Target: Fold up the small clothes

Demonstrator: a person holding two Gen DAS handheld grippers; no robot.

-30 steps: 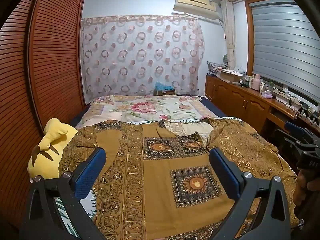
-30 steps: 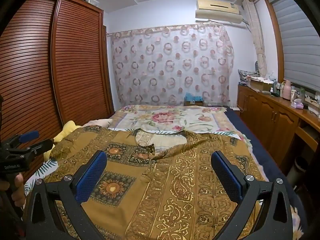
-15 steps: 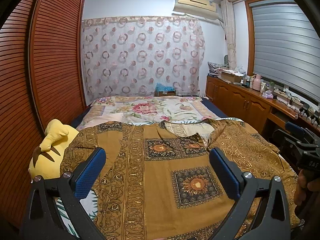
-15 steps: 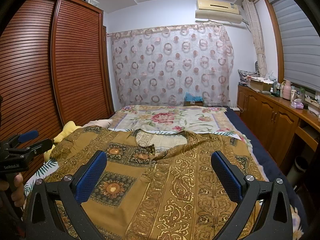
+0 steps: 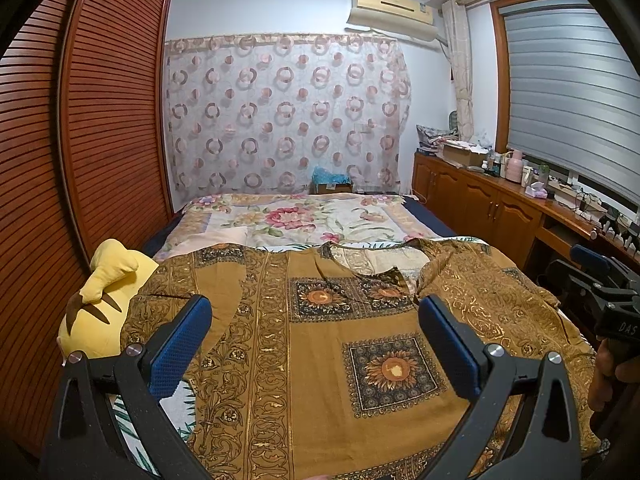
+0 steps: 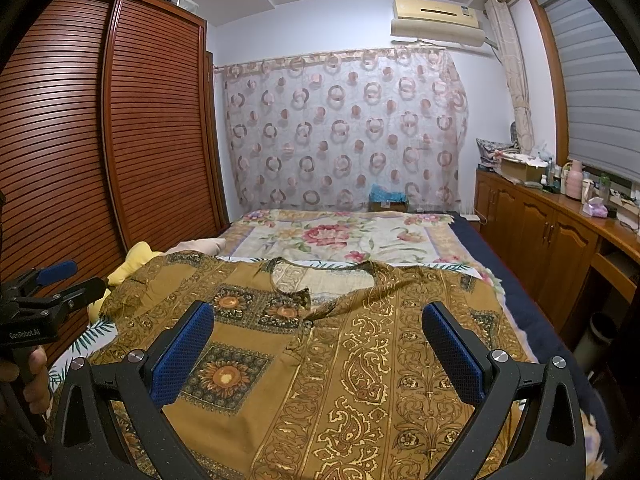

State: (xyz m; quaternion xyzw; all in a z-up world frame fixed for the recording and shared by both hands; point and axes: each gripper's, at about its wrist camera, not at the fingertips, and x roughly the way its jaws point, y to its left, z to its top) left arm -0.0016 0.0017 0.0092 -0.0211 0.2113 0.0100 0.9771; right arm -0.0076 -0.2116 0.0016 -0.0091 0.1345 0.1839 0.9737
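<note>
A brown and gold patterned top lies spread flat on the bed, neckline toward the far end; it also shows in the right wrist view. My left gripper is open and empty, held above the garment's left half. My right gripper is open and empty, held above the right half. The right gripper shows at the right edge of the left wrist view; the left gripper shows at the left edge of the right wrist view.
A yellow plush toy lies at the bed's left side by the slatted wardrobe. A floral bedspread covers the far bed. A wooden cabinet counter with clutter runs along the right wall.
</note>
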